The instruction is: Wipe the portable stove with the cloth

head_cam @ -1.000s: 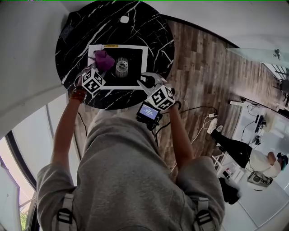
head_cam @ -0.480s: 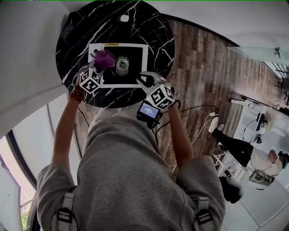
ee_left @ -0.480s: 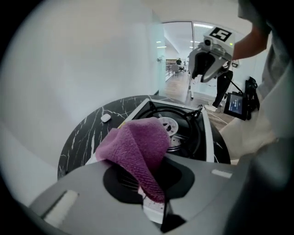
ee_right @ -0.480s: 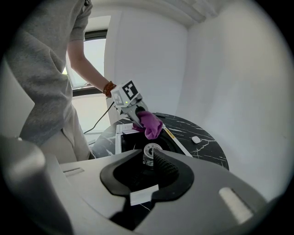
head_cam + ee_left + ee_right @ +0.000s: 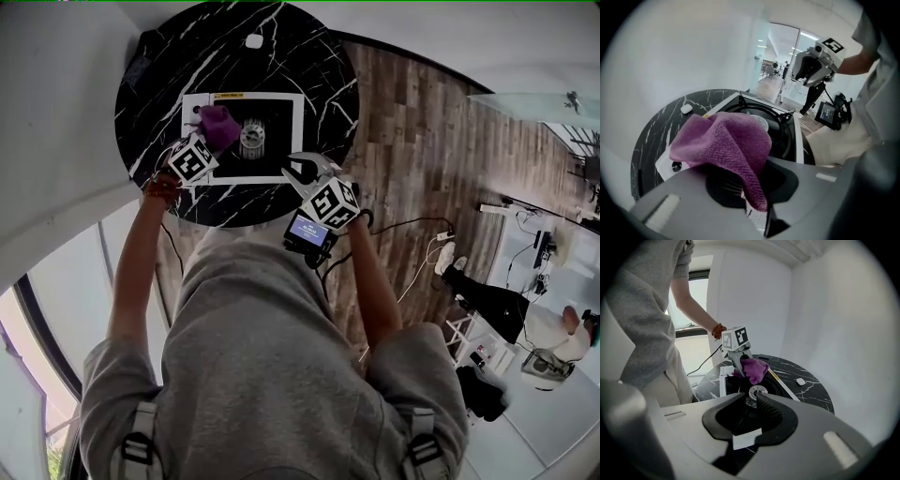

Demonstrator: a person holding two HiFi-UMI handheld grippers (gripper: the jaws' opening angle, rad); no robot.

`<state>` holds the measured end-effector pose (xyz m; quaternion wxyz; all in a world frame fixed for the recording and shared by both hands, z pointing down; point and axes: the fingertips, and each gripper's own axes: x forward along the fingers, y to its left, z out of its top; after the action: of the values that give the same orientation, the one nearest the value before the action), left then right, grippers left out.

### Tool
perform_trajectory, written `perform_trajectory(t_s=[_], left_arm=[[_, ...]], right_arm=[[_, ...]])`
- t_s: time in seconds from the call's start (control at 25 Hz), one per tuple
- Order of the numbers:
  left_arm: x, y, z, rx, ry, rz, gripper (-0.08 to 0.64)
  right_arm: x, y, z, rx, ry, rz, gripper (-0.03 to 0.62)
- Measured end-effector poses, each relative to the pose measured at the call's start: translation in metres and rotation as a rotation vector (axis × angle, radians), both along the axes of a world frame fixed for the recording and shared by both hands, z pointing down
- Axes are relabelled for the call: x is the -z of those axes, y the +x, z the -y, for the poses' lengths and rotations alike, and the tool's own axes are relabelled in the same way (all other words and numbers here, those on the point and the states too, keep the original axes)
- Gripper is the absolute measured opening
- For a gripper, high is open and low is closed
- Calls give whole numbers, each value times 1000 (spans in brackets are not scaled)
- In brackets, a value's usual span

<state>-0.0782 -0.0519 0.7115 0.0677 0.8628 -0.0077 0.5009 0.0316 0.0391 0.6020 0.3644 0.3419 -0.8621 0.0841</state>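
The portable stove (image 5: 281, 108) has a white frame, a black top and a round burner (image 5: 251, 137); it stands on a round black marble table (image 5: 319, 66). My left gripper (image 5: 208, 141) is shut on a purple cloth (image 5: 218, 126), which rests on the left part of the stove top beside the burner. In the left gripper view the cloth (image 5: 726, 145) drapes over the jaws and hides their tips. My right gripper (image 5: 300, 172) hovers shut and empty over the stove's near right corner, its jaw tips (image 5: 753, 398) meeting in front of the burner (image 5: 757, 391).
A small white object (image 5: 253, 40) lies at the table's far edge. White walls close in at the left and far sides. A wooden floor (image 5: 422, 150) with cables lies to the right, and a person (image 5: 553, 333) sits far off there.
My left gripper has shifted slightly and tilted with the cloth on the stove's left part. The right gripper has stayed in place.
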Motion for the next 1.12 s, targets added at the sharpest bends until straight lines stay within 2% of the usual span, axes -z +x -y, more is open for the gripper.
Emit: perform_trajectory(t_s=[0.08,0.16,0.2,0.28,0.36,0.4,0.48,0.56,0.64,0.68,0.72,0.84,0.92,1.04,1.08,1.12], left_arm=[[2,-4,-20,-82,-21,-7,51],[4,-8,-35,-164,0,-24,49],[6,-11,-38,-172,25,-41,52],[15,-17,-35,-132,91,-101,52],[42,-18,-33,-75,139,-223,52],[62,-15,-37,-54,129,-310,54],[112,-9,-54,-27,23,-513,55],[156,-8,-77,-33,-111,-664,57],[176,-10,-100,-66,-193,-737,61],[177,-13,-108,-71,-213,-754,51],[176,-16,-110,-57,-230,-768,51],[180,-26,-102,53,-308,-864,61],[181,-31,-103,89,-332,-902,63],[171,-33,-107,95,-318,-904,73],[165,-36,-107,100,-303,-890,94],[156,-40,-106,107,-284,-865,168]], right_arm=[[2,-4,2,12,3,2,85],[4,-13,3,43,15,-2,84],[5,-20,2,69,24,-7,86],[10,-39,1,128,49,-14,92],[22,-59,5,171,88,-8,140],[30,-69,8,194,116,-11,214],[48,-92,12,270,185,-51,383],[58,-122,8,392,244,-113,442],[56,-149,-3,521,285,-165,428],[53,-159,-8,567,301,-176,337],[50,-164,-12,588,308,-169,299],[53,-168,-14,529,254,-36,245],[52,-169,-16,503,208,21,231],[45,-161,-21,491,162,35,202],[40,-153,-21,468,142,40,153],[34,-143,-20,435,118,38,121]])
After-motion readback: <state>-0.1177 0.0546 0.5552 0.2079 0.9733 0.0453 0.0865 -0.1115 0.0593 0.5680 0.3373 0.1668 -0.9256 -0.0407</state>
